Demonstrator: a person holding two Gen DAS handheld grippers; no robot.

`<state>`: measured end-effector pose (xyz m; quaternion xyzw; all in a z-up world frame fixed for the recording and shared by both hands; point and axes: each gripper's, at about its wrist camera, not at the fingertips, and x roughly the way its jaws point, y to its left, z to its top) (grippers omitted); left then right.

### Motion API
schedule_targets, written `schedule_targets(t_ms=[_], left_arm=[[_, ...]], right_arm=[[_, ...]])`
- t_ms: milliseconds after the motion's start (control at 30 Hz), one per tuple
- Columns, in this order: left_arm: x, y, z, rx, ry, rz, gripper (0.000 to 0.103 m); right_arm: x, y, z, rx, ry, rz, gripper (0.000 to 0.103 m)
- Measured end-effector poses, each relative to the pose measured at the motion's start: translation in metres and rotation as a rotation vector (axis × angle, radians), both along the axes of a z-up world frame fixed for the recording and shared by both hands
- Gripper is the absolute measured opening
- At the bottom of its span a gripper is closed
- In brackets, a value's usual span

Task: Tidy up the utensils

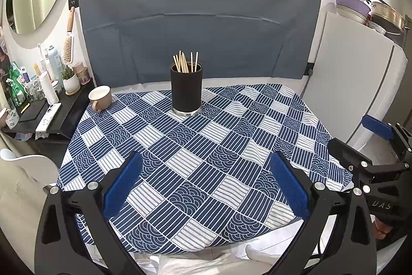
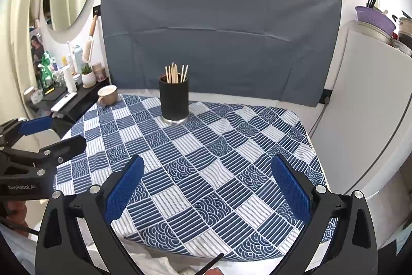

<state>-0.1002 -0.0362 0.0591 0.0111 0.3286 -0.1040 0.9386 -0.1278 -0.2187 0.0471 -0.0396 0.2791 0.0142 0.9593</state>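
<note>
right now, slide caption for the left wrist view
Open left gripper faces a black holder of chopsticks.

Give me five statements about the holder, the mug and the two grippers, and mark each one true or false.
1. The black holder stands upright on the patterned tablecloth. True.
2. The holder is empty. False: wooden chopsticks stand in it.
3. The left gripper is clamped on a chopstick. False: it is open, with nothing between its fingers.
4. The beige mug sits at the table's far left corner. True.
5. The right gripper is shut. False: it is open, low over the near edge of the cloth.
</note>
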Motion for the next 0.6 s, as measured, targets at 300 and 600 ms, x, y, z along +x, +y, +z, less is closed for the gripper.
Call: schedule_targets(t_ms=[300,600], left_arm=[[0.0000,-0.0004,0.0015,0.002,-0.003,-0.002,0.097],[-0.0008,-0.0009,0.0043,0.006,-0.013,0.001,0.097]], right_arm=[[-0.0007,0.0013,0.0008,-0.007,-0.010,-0.005,0.095],[-0.0026,0.0014,0.0044,-0.008,-0.031,-0.014,0.095]])
